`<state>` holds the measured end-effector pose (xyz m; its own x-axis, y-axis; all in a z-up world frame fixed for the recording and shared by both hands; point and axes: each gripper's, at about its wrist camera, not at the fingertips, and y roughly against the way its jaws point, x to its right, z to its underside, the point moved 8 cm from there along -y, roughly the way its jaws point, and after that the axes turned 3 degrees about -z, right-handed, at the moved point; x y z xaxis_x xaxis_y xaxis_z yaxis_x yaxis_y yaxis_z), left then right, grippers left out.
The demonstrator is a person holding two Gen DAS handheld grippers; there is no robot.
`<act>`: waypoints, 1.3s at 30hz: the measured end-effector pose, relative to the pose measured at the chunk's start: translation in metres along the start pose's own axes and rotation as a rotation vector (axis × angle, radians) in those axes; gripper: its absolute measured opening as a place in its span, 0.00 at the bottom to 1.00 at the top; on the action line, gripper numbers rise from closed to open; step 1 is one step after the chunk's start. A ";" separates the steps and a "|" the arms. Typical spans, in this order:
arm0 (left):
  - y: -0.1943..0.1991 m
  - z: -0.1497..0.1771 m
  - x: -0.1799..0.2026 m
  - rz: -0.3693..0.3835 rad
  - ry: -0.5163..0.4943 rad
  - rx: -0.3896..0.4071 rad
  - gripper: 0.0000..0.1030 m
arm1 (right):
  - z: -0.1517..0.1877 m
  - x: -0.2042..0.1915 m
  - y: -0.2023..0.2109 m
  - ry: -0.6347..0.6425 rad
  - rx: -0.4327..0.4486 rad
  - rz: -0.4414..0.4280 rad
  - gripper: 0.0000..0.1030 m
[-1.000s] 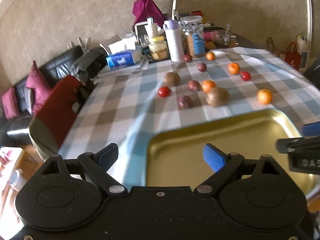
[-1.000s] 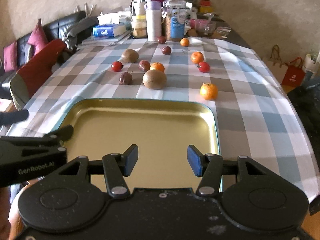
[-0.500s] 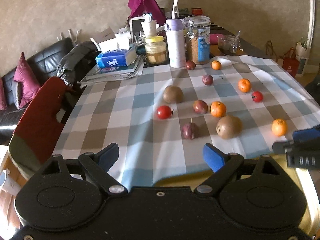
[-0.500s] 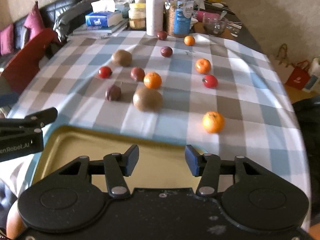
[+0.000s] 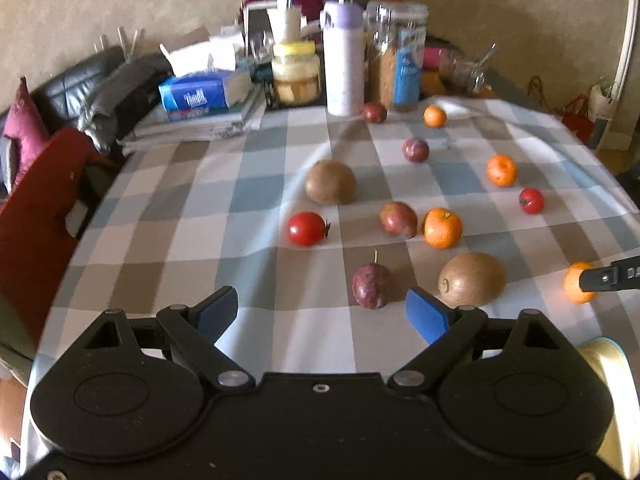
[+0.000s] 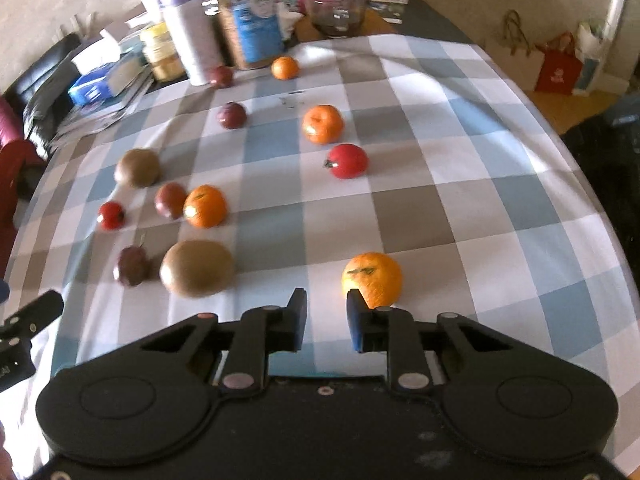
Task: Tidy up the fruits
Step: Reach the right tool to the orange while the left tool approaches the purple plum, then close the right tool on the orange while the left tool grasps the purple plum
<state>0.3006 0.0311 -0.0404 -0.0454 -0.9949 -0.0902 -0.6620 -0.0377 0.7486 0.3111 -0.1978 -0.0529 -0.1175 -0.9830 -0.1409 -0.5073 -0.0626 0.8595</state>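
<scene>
A: How did the right claw (image 6: 326,316) stand?
B: Its jaws were closing with nothing between them; the nearest round orange tangerine (image 6: 372,279) sat just beyond, at one o'clock of the tips, on the checked-cloth counter (image 6: 460,208).
A: And the left claw (image 5: 322,314)?
B: Spread wide and empty. A purple passion fruit (image 5: 372,285) lay at twelve o'clock of it, a brown kiwi (image 5: 473,278) at two o'clock.
</scene>
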 end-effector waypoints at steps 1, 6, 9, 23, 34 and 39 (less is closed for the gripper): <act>-0.006 0.000 0.001 0.011 0.006 -0.013 0.90 | -0.002 0.004 -0.004 -0.013 -0.001 0.002 0.23; -0.024 -0.001 0.008 0.038 -0.008 -0.037 0.88 | -0.004 0.015 -0.018 -0.050 0.019 0.013 0.23; -0.032 -0.005 0.012 0.030 -0.011 -0.034 0.88 | -0.006 0.014 -0.015 -0.011 0.083 0.033 0.24; -0.065 -0.008 0.024 0.066 -0.041 -0.101 0.86 | -0.018 0.024 -0.031 0.021 0.142 0.146 0.29; -0.075 -0.004 0.034 0.059 -0.071 -0.090 0.87 | -0.019 0.038 -0.042 -0.028 0.151 0.112 0.40; -0.078 0.002 0.035 0.053 -0.075 -0.088 0.87 | -0.015 0.040 -0.057 -0.032 0.100 0.054 0.41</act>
<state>0.3491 -0.0008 -0.1034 -0.1368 -0.9860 -0.0957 -0.5894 0.0034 0.8079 0.3481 -0.2358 -0.0995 -0.1735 -0.9784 -0.1128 -0.5818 0.0094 0.8133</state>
